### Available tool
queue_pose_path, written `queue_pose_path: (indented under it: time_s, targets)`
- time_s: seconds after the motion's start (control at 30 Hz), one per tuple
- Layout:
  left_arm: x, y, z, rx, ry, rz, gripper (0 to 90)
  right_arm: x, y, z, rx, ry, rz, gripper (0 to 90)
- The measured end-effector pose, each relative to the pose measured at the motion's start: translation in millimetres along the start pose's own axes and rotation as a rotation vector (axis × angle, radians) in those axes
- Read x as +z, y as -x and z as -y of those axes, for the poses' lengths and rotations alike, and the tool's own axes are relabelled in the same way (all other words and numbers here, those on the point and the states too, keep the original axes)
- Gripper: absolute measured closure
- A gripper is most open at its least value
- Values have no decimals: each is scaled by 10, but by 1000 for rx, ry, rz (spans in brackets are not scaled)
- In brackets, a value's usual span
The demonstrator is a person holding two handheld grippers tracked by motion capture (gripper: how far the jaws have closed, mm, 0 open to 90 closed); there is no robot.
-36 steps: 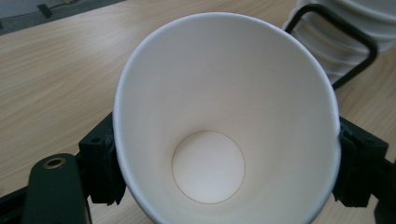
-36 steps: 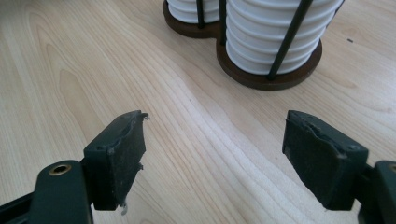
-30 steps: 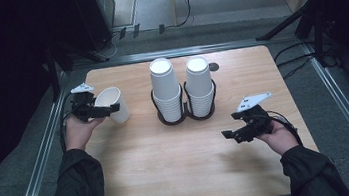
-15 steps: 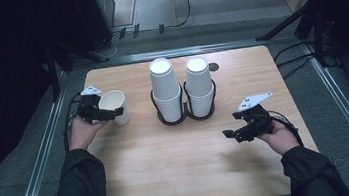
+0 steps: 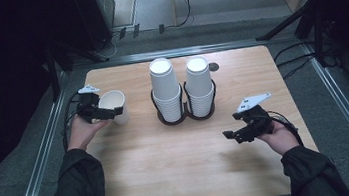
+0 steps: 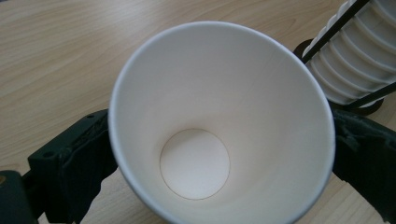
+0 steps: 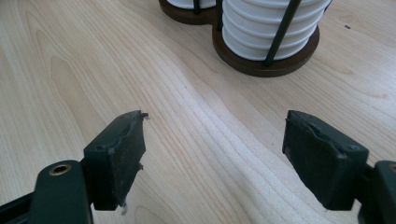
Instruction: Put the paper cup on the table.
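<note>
A white paper cup point(image 5: 114, 104) stands upright on the left side of the wooden table point(image 5: 172, 174). My left gripper point(image 5: 109, 112) reaches around it from the left, and its jaws have just been opening. In the left gripper view the empty cup point(image 6: 219, 88) sits between the two black pads point(image 6: 74, 158), which lie beside its wall without squeezing it. My right gripper point(image 5: 233, 125) hovers low over the right half of the table, open. Bare wood lies between its jaws point(image 7: 215, 154).
Two tall stacks of white cups point(image 5: 165, 86) point(image 5: 199, 82) stand in a dark double wire holder point(image 5: 187, 117) at the table's middle back, also ahead of the right gripper point(image 7: 266, 28). Metal rails border the table; a small dark hole point(image 5: 214, 66) lies behind the stacks.
The cup in the left gripper has gone from tilted to upright on the table, and the left jaws have spread. The right gripper has stayed put.
</note>
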State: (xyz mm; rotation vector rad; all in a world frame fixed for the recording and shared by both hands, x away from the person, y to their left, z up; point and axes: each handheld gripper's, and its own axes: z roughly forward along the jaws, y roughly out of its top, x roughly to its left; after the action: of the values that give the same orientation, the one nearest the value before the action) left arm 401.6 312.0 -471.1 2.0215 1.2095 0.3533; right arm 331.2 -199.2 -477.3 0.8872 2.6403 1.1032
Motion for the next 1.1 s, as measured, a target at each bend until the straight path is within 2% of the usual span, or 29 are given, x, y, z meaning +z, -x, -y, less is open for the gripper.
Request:
queue_pose_path:
  time_s: [0.07, 0.1, 0.17, 0.2, 0.27, 0.3, 0.5, 0.57, 0.67, 0.73, 0.93, 1.0, 1.07, 1.1]
  targets:
    - [-29, -3, -14, -1, -5, 3, 0, -2, 0, 0, -1, -1, 0, 211]
    - [-41, -10, -20, -9, -11, 22, 0, -2, 1, 1, -3, 0, 0, 211]
    - [-59, -8, -28, -2, -24, 16, 0, -2, 3, 1, -4, 0, 1, 211]
    - [-71, -13, -32, -6, -29, 30, 0, -2, 3, 0, -6, 1, 1, 211]
    - [-98, -9, -40, -4, -23, 11, 0, -5, 1, -1, -10, 2, 1, 211]
    - [-122, -15, -48, -5, -17, 26, 0, -5, 1, -2, -10, 2, 0, 211]
    - [-246, 7, -107, -4, 6, 12, 0, -4, 1, -2, -15, -3, -3, 211]
    - [-280, 13, -126, -1, 4, 17, 0, -3, 1, -4, -22, -2, -1, 212]
    - [-324, 26, -156, -2, -12, -11, 0, -1, 3, -2, -28, -6, -1, 211]
    - [-365, 31, -179, -5, -9, -2, 0, 0, 3, 1, -27, -12, -1, 211]
    - [-493, 126, -268, 12, 16, 1, 0, 6, 10, 4, -30, -15, -1, 211]
    - [-526, 153, -296, 13, 11, -3, 0, 6, 10, 3, -28, -17, -3, 211]
    - [-544, 187, -314, 22, 6, -26, 51, 4, 11, 1, -27, -17, -1, 211]
    - [-553, 206, -321, 24, 8, -19, 62, 4, 11, 1, -26, -17, -1, 211]
